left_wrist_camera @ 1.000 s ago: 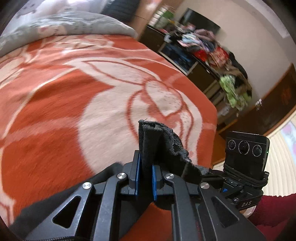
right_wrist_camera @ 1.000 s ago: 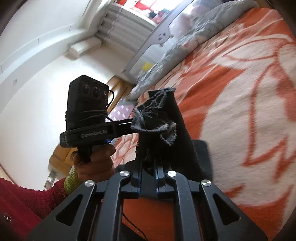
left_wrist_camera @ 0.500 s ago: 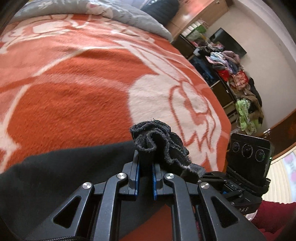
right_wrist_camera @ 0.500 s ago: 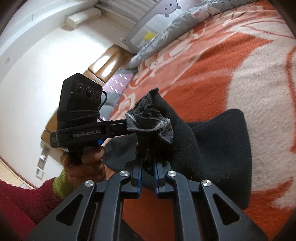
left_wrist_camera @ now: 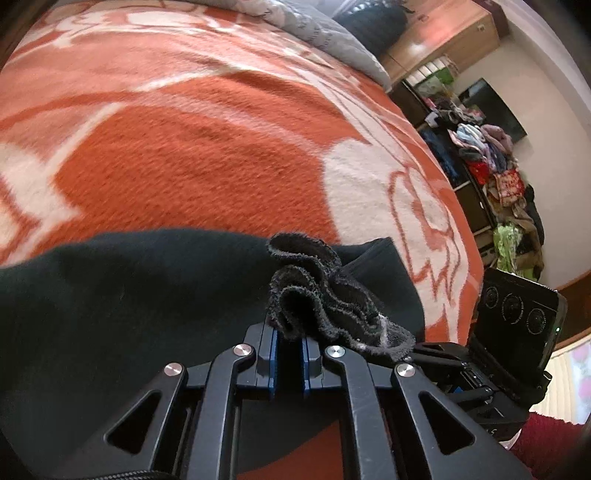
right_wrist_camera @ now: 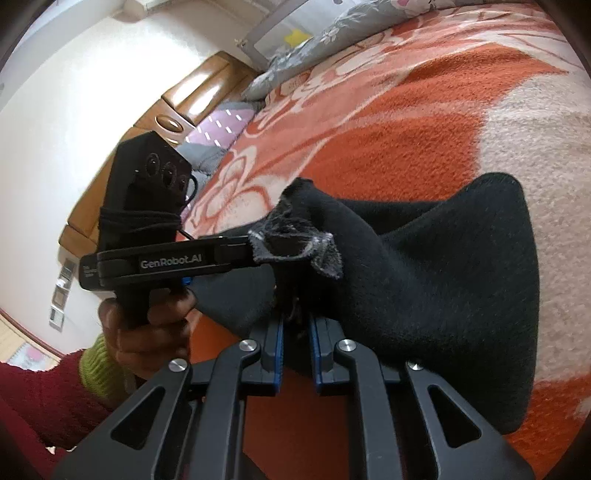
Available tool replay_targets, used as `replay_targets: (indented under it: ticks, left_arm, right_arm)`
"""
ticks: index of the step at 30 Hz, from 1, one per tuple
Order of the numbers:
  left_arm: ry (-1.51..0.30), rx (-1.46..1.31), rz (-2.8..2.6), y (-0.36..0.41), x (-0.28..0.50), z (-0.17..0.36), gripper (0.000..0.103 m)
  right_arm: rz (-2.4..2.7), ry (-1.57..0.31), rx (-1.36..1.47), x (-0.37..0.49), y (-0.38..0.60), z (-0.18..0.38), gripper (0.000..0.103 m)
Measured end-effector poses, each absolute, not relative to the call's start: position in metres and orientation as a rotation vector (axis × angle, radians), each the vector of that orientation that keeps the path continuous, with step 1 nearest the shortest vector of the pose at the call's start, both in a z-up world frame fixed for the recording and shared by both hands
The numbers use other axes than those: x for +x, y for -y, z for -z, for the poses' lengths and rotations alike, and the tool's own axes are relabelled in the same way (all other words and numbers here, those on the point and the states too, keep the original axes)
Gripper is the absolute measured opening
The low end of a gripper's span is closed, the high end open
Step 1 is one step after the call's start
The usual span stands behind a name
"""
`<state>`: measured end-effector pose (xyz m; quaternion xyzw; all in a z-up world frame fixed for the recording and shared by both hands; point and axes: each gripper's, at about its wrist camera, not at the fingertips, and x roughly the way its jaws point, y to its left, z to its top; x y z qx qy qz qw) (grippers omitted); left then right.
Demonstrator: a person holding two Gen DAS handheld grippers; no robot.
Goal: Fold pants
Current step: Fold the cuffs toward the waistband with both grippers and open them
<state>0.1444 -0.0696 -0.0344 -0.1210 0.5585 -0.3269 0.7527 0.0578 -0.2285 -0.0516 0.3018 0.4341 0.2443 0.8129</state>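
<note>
Gripping frayed hem of black pants, left gripper clamped on bunched cloth | right gripper clamped on same hem, just beside left gripper | pants body spread on orange-white floral blanket | grey pillow at far edge | clothes pile by wall

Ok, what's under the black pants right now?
The orange and white blanket lies under the black pants, showing around their edges. Whatever is directly beneath the fabric is covered.
</note>
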Motion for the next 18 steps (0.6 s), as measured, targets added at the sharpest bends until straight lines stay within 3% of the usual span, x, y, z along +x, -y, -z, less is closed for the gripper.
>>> replay_targets:
  ticks: [4,10,18]
  left_arm:
    - [-1.221,-0.31,0.684,0.053,0.136,0.035,0.009]
    - [-1.198,-0.328,0.596,0.031,0.12,0.029,0.012]
    - [-1.169,-0.415,0.5,-0.006,0.094,0.023,0.02]
  right_arm:
    - [-0.522,-0.951,0.64,0.061,0.223,0.054,0.021]
    - [-0.561,-0.965,0.626,0.058,0.214,0.05,0.042]
    - [-0.63,-0.937,0.575,0.06,0.195,0.025,0.044]
